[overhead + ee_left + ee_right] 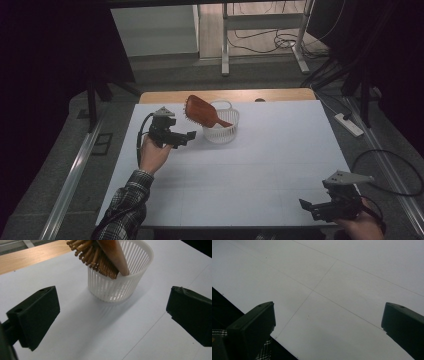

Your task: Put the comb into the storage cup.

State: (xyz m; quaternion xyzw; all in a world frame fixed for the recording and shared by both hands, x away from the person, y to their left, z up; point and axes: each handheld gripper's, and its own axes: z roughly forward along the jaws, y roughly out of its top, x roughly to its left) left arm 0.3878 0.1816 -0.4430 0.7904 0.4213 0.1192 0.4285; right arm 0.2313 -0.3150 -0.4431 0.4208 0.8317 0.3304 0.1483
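Observation:
A brown wooden hairbrush (201,111) leans in a white slotted basket (221,132) at the back middle of the white table (260,165), its bristled head sticking out up and to the left. In the left gripper view the hairbrush (100,257) and basket (120,287) lie just beyond my jaws. My left gripper (190,136) is open, a short way left of the basket, with nothing between its jaws (112,322). My right gripper (306,206) rests open near the front right corner, over bare table (329,322).
A strip of wooden tabletop (165,96) shows behind the white sheet. Beyond the table stand metal frame legs (225,45), floor cables (270,40) and a power strip (349,124) at the right. A plaid sleeve (125,205) comes in at the front left.

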